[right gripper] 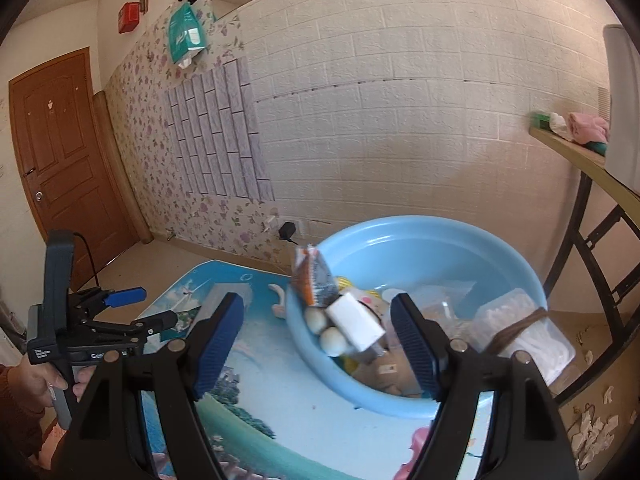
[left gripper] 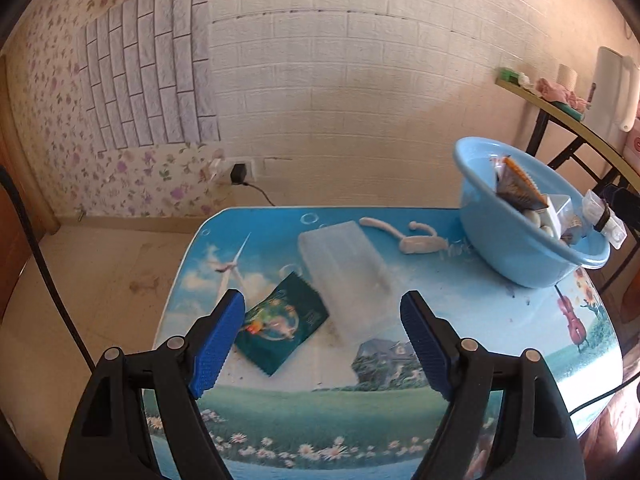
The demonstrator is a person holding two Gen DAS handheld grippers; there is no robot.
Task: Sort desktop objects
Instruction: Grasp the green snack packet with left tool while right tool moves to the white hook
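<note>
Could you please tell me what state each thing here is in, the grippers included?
left gripper: open, empty.
right gripper: open, empty, over the basin.
blue basin: upright on the table, filled with sorted items.
green packet: flat on the table, outside the basin.
clear plastic box: lying on the table, beside the packet.
door: closed.
charger: plugged into the wall socket.

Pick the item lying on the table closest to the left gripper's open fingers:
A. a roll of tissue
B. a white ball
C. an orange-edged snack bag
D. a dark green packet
D. In the left wrist view the dark green packet lies flat on the table beside the left gripper; its open jaws hold nothing.
</note>
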